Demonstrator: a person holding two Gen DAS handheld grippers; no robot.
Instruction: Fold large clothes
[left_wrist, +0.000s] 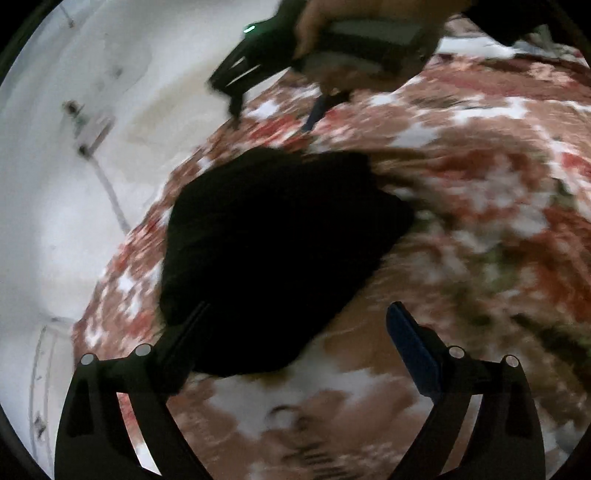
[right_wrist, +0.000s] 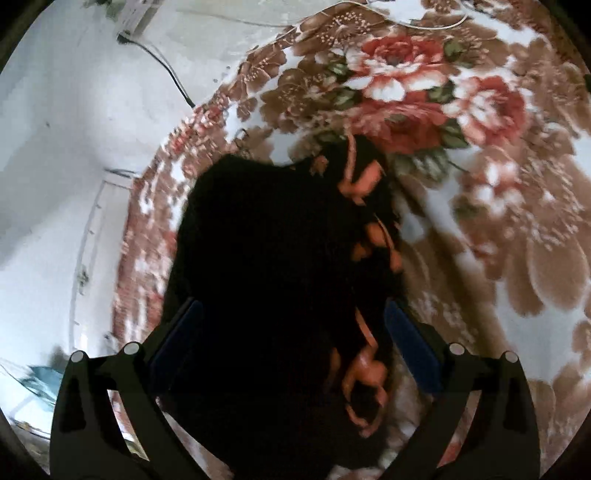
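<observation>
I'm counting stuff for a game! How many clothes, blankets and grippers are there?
Black garment with orange pattern: 1
Brown and red flowered blanket: 1
Black two-finger grippers: 2, left gripper and right gripper
Total: 4

No readable text — no labels, brands, numbers.

Looks like I'm in a bedroom at home: big flowery blanket (right_wrist: 480, 155) spread over a bed, plain white wall (right_wrist: 74, 129) right beside it, and a cable (right_wrist: 162, 66) running down that wall.
</observation>
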